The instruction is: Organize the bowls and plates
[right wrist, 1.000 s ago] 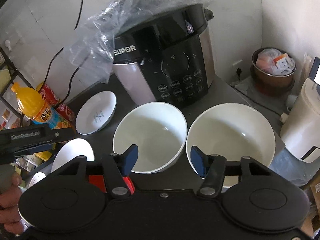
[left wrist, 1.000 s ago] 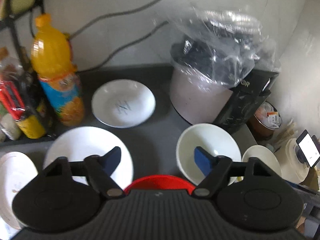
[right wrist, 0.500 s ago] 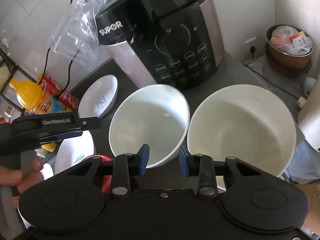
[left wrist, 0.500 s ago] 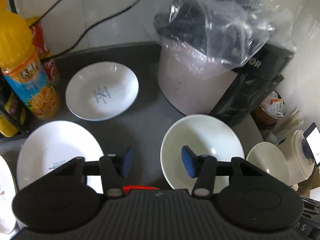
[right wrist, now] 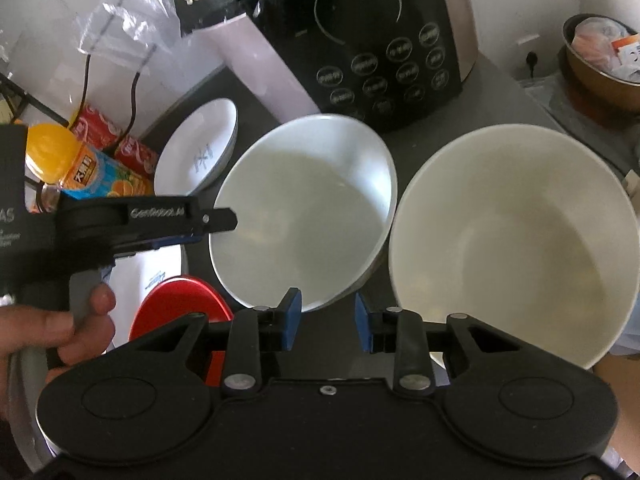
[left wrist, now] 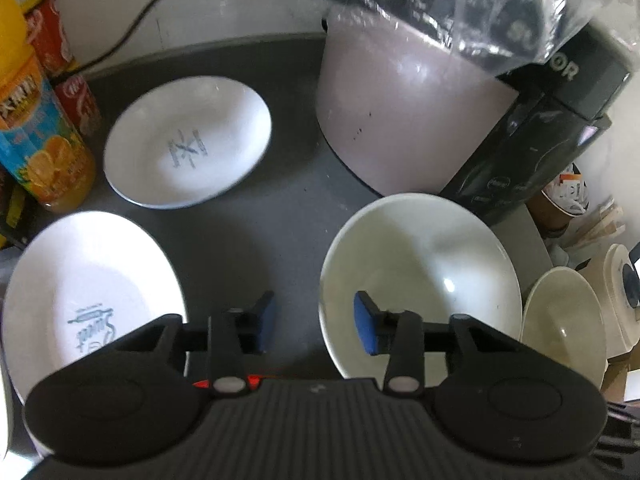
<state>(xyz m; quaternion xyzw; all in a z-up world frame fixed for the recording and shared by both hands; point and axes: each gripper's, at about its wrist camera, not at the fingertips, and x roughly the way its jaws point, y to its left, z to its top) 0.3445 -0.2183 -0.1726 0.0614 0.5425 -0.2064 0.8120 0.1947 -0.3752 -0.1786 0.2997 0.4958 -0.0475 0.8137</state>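
Two white bowls stand side by side on the dark counter. My left gripper (left wrist: pixel 316 328) hangs over the near-left rim of the middle bowl (left wrist: pixel 420 280). Its jaws are closing with the rim between them, and the pads stand clear of it. The right gripper (right wrist: pixel 327 316) sits at the near-right rim of that same bowl (right wrist: pixel 304 216), its jaws also closing without touching. The second bowl (right wrist: pixel 512 240) lies to the right. A plate with a blue mark (left wrist: pixel 188 140) and a printed plate (left wrist: pixel 88 280) lie to the left.
A black rice cooker (right wrist: pixel 380 40) under a plastic bag (left wrist: pixel 480 8) stands right behind the bowls. An orange juice bottle (left wrist: pixel 36 128) and red cans (left wrist: pixel 76 96) line the left. A red disc (right wrist: pixel 180 304) lies near my hand (right wrist: pixel 48 332). A metal bowl of packets (right wrist: pixel 604 56) sits far right.
Both grippers have sunk toward the middle bowl and tipped further down, so the dishes look larger. Both pairs of jaws have narrowed.
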